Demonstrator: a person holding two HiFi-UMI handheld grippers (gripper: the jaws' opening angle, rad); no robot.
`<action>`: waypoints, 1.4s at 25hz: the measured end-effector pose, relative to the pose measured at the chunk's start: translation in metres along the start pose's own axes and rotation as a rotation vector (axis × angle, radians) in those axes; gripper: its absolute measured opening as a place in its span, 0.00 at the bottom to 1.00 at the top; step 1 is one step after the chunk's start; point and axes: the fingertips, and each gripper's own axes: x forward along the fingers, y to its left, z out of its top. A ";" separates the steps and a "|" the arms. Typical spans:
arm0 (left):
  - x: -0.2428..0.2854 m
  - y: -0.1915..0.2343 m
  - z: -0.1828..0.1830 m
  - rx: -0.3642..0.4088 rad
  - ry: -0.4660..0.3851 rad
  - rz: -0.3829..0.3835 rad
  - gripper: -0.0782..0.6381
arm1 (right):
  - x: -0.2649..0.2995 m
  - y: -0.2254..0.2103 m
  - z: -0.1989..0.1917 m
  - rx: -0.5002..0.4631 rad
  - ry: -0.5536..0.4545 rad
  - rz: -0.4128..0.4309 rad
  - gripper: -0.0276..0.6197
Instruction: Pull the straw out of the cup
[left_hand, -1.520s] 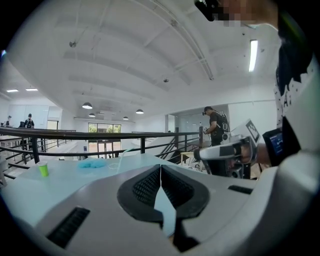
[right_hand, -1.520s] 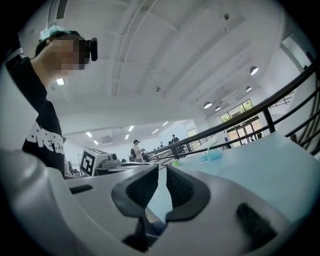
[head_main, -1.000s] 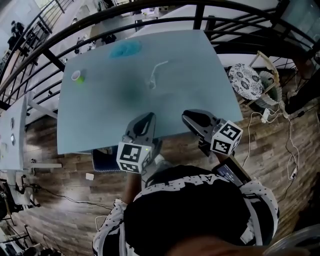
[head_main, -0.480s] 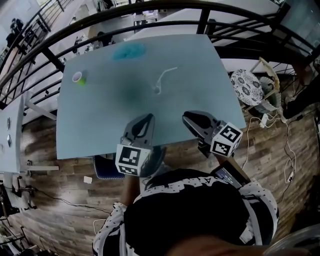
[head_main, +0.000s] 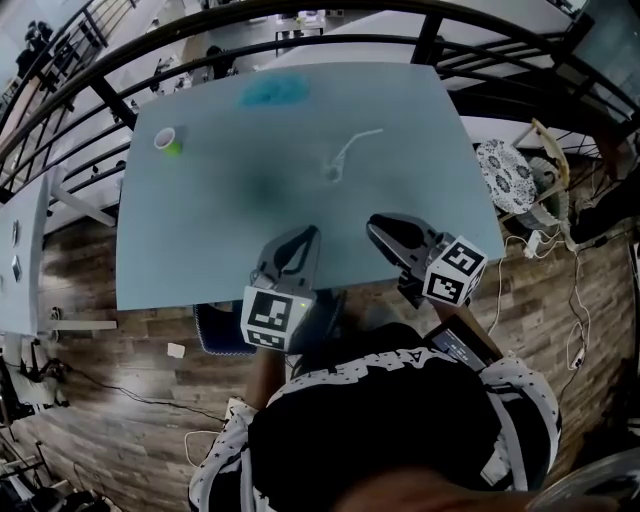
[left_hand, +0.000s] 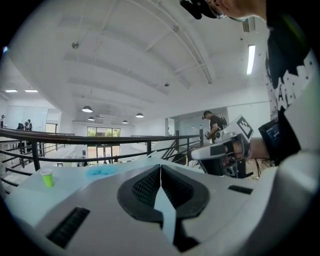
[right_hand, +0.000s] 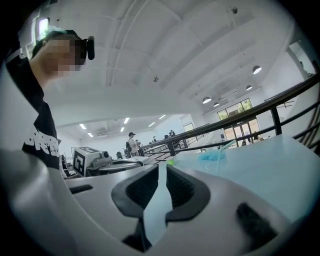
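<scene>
One big pale table (head_main: 200, 230) is filling the head view. Two grippers are hovering over its near edge. The left gripper (head_main: 306, 236) is pressing its fingers together on nothing, and the right gripper (head_main: 380, 224) is showing just a sliver of gap, also empty. One blue patch (head_main: 275, 93) is sitting at the far edge and one green cup (head_main: 168, 142) at the far left corner. One clear cup (head_main: 332, 172) is sitting past mid-table, well apart from both grippers, with one straw (head_main: 358, 140) sticking out of it.
</scene>
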 end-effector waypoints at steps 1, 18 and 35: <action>-0.001 0.002 0.000 -0.006 -0.001 0.004 0.13 | 0.001 -0.001 0.001 -0.002 0.002 0.000 0.10; 0.041 0.007 -0.001 -0.047 0.030 0.083 0.13 | 0.009 -0.047 0.020 -0.019 -0.006 0.045 0.10; 0.088 0.017 0.002 -0.052 0.070 0.142 0.13 | 0.022 -0.107 0.024 -0.020 0.011 0.067 0.16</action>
